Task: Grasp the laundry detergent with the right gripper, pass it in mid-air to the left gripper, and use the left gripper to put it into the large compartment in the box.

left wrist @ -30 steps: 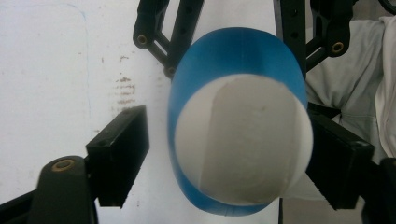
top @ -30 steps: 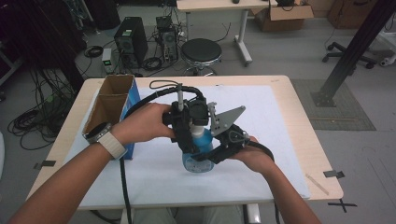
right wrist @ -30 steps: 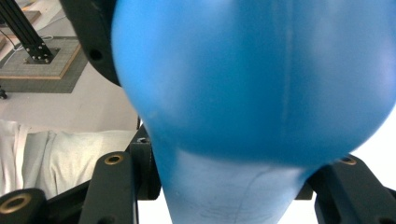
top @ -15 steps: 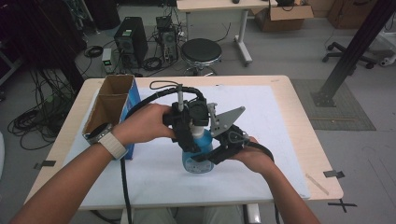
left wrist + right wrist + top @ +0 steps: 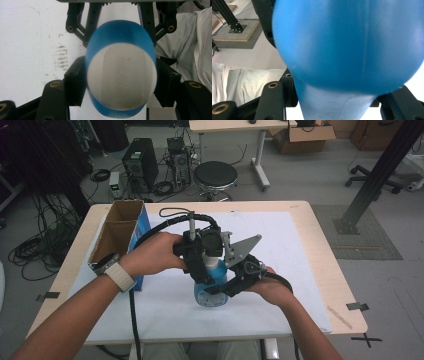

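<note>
Table (image 5: 310, 227) under white sheet (image 5: 280, 250); stool (image 5: 215, 174), cluttered floor behind.

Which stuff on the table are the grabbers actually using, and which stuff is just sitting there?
Being used:
- blue plastic bottle with a white cap
- left gripper, shut on the bottle's top
- right gripper, shut on the bottle's body

Just sitting there:
- open brown cardboard box with a blue side
- white sheet covering the table

Black grippers, thick black cables; left wrist (image 5: 120, 276) apparently white-banded.
</note>
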Available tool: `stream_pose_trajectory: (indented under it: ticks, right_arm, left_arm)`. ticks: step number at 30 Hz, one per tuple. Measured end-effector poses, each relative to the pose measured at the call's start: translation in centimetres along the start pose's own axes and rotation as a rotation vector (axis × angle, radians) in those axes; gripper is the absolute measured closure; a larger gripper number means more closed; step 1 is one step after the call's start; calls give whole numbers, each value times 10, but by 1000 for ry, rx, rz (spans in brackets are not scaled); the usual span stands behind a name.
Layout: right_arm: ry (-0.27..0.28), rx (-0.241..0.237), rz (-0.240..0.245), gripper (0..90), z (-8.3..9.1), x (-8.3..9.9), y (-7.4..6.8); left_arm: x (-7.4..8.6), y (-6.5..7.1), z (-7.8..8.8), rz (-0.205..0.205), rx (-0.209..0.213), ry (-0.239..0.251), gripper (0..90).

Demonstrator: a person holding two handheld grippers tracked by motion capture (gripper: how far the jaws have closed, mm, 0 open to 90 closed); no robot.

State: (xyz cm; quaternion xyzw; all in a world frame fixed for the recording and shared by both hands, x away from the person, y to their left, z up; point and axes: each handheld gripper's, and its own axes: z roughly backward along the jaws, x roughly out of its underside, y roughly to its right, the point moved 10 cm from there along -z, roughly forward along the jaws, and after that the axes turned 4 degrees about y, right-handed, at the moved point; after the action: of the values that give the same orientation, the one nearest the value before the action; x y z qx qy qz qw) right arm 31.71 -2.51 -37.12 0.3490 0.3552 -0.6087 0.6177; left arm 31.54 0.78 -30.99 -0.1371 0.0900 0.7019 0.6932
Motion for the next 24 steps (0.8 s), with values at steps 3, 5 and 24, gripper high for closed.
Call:
stream_pose_trajectory:
  ticks: [3,5,24]
  right_arm:
    - [2,-1,1,442,1,-1,0]
    - [9,-1,-1,440,1,-1,0]
    - [-25,126,-191,113,70,33,21]
  left_arm:
    - [-1,0,1,3,-1,-6,383]
    - [-1,0,2,7,-3,-8,383]
    - [12,-17,25,145,-111,-54,383]
